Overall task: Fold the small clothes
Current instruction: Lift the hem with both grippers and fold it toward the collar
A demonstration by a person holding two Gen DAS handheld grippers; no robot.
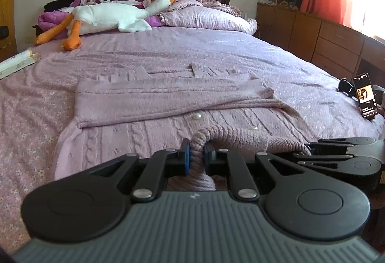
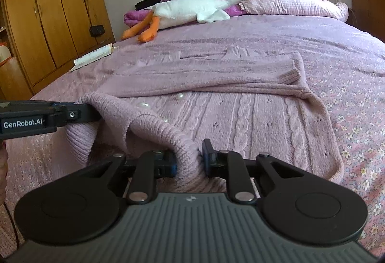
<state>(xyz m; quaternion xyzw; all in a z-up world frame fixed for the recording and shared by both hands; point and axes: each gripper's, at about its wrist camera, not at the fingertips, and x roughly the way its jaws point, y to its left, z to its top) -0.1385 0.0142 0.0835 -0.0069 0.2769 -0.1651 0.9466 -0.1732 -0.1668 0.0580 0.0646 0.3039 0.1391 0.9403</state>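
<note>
1. I see the left hand-held gripper [image 1: 196, 153] clamped on a bunched fold of the pink knit cardigan's [image 1: 168, 99] near hem.
2. The right hand-held gripper [image 2: 188, 158] is clamped on the same hem; the left one sits just to its left.
3. Ahead of both, the cardigan lies flat on the bed [image 1: 216, 46], one sleeve [image 2: 204, 75] folded across its body.
4. Far ahead: a plush goose [image 1: 113, 15] by the pillow [image 1: 207, 17].
5. A lit phone [image 1: 365, 98] stands to the right of the left hand-held gripper.

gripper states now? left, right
Left gripper: shut on the pink knit cardigan, near hem.
Right gripper: shut on the same cardigan's hem, further right.
</note>
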